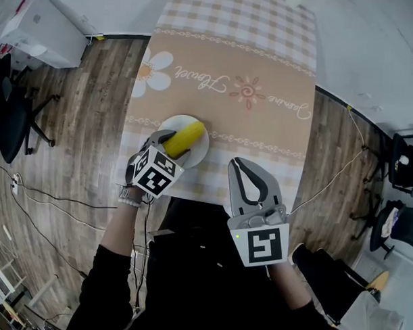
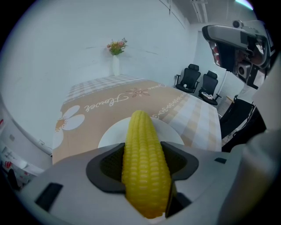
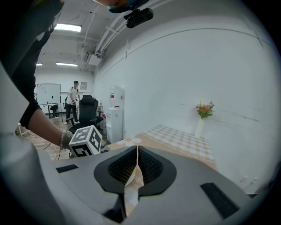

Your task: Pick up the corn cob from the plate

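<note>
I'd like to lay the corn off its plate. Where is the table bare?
Bare: the tan tablecloth between the plate and the checked far end, and the strip right of the plate, ahead of the right gripper. Crowded: the near left edge, where the left gripper holds the corn cob over the plate.
</note>
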Demonstrator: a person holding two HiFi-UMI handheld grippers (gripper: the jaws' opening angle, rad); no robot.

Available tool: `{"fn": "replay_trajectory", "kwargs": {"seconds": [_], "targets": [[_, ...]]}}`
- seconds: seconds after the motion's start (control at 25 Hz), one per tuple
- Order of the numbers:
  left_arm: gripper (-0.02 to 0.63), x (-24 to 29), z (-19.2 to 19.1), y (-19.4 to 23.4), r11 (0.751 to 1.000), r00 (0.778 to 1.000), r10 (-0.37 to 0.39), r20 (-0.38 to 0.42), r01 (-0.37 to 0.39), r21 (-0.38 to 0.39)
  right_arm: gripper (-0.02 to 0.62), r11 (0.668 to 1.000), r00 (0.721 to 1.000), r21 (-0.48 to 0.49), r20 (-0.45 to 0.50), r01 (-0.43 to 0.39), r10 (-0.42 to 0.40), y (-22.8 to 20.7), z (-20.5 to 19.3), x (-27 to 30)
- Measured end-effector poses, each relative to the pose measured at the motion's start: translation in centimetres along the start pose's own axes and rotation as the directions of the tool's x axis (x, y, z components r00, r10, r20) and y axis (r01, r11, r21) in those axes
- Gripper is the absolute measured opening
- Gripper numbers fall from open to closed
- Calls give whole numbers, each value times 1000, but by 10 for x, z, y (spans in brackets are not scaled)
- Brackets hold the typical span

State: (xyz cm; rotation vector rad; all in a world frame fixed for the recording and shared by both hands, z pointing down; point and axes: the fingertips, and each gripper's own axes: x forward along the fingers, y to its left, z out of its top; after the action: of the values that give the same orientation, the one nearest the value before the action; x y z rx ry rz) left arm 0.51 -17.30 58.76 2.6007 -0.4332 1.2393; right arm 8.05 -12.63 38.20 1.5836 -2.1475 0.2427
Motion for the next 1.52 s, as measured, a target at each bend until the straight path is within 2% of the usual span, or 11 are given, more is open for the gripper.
{"fn": "replay_trajectory", "kwargs": {"seconds": [0.72,1.2,1.52], "targets": [[261,-23,2,2,991,998,53,42,-47,-125,44,999,1000,-26,19,-21,21,2,5,-6],[261,-53,15,-7,985,991,104,89,-90,-150,44,998,997,-59,60,-35,39,2,19,-11],[261,-82,30,-17,984,983,142,112,-129,-121,44,996,994,-84,105,-26,35,-5,34,-16]]}}
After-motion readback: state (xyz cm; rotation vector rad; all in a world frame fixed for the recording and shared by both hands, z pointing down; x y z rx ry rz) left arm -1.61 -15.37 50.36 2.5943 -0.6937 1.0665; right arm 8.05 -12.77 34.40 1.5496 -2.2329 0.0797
